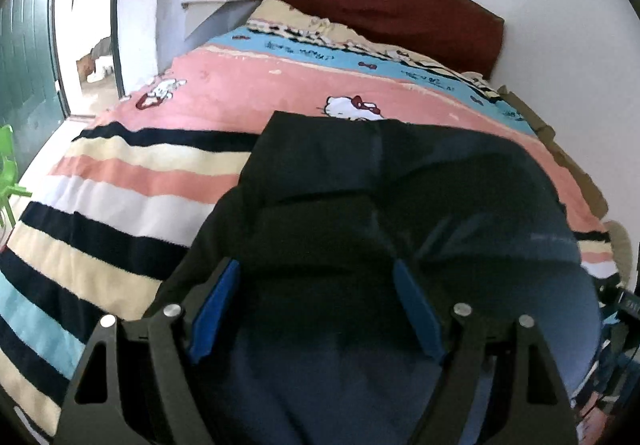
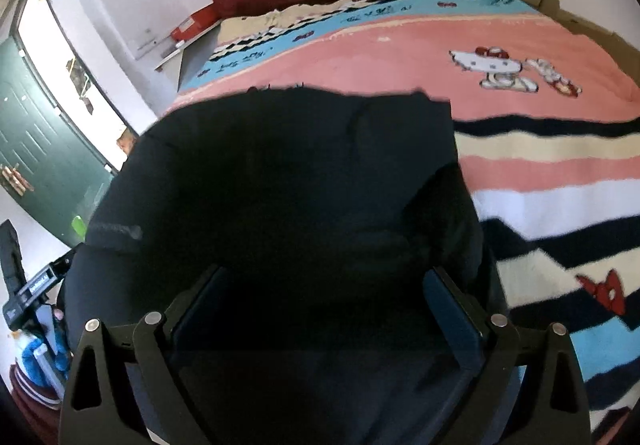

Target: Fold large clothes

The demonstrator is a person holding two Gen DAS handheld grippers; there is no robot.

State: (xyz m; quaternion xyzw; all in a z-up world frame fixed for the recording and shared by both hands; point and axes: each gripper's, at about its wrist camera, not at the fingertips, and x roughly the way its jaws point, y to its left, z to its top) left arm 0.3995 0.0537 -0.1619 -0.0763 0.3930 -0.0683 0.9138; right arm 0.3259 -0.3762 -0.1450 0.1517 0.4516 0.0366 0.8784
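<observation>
The dark garment (image 1: 400,181) lies on the bed, over the striped and pink blanket (image 1: 132,173), towards the foot edge of the bed, approx. in the middle of its width. The far edge of the garment is straight and reaches to the pink band with the cat print (image 1: 352,107). In the left wrist view a layer of cloth is seen doubled over the near part, w/ a ridge across, so I judge at least 1 fold is already made; which fold it is I cannot tell, because the cloth is very dark.

The left gripper (image 1: 316,309) hangs just above the near part of the garment. Its 2 blue pads (image 1: 214,319) stand wide apart and nothing is between them. The right gripper (image 2: 326,309) is the same: fingers spread, no cloth pinched, the garment only under it. If the tips touch the fabric, the pictures do not show.

How far: I think the task is in the middle. The garment is flat and squared at the far end, but it is a wide packet yet and the near end looks bulky, esp. on the right side. Left to do, prob.: take the near edge or the sides w/ both grippers and fold over 1 or 2 times more, then smooth it.

The headboard (image 1: 380,5) is at the far end, well apart from the work.
</observation>
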